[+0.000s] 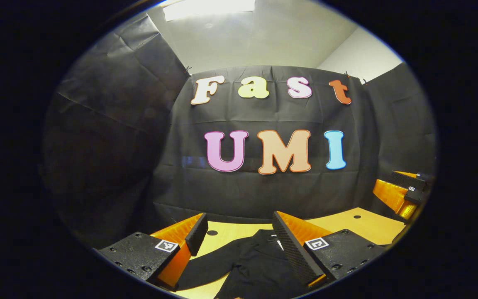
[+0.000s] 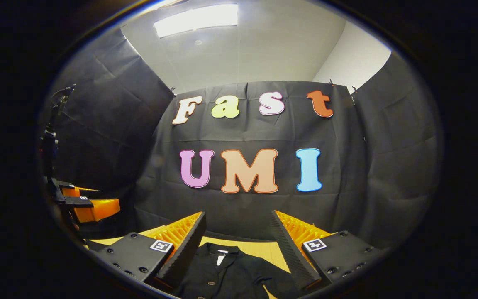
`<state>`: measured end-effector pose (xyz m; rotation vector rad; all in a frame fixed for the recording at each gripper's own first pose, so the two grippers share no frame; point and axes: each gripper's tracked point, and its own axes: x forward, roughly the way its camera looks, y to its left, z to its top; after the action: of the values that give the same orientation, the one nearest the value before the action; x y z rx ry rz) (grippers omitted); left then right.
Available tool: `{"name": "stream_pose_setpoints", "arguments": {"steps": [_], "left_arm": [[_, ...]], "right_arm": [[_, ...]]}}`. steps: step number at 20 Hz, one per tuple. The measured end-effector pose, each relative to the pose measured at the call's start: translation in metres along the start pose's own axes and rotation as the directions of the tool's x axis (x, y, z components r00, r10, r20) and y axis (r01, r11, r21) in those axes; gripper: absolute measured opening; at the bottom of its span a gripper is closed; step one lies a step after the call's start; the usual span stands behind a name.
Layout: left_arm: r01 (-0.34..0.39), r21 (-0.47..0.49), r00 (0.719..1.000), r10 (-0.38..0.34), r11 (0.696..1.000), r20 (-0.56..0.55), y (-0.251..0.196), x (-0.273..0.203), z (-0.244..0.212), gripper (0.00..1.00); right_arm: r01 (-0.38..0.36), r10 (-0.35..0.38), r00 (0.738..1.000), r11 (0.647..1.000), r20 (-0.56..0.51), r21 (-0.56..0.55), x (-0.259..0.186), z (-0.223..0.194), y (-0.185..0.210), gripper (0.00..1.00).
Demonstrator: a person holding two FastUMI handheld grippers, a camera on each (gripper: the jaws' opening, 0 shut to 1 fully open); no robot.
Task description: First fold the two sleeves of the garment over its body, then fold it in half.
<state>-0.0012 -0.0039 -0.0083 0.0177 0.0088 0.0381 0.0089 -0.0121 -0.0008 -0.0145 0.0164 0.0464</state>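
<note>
Two fingers of the left gripper rise at the bottom of the left gripper view, spread wide apart and pinching nothing, each carrying one small square black-and-white marker on its base. Between and beyond them lies the one garment, a black shirt spread flat on the light wooden table, with one sleeve reaching out to the left of the shirt's body. Two small dark round holes show in the tabletop, one just behind the shirt and one well off to its right. Far to the right of the shirt, at the table's edge, the other gripper shows partly. Seen from the right gripper view, the right gripper likewise has its two fingers spread wide with nothing between them, and again one square marker sits on each base. Below them the shirt lies with its collar toward the back wall; a small white tag sits inside the collar, too small to read, and one button shows on the front below it. Well to the left of the shirt the other gripper shows, with a thin dark stand rising just behind it. No containers hold anything, and the shirt rests directly on the table.
</note>
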Motion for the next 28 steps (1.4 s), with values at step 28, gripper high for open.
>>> {"name": "stream_pose_setpoints", "arguments": {"steps": [28], "left_arm": [[-0.042,0.012,0.999,0.043,0.999,-0.019,-0.085,-0.013,-0.016,0.99]], "right_arm": [[0.081,-0.156,0.847,0.983,-0.509,-0.168,-0.051,-0.212,-0.255,0.98]]}}
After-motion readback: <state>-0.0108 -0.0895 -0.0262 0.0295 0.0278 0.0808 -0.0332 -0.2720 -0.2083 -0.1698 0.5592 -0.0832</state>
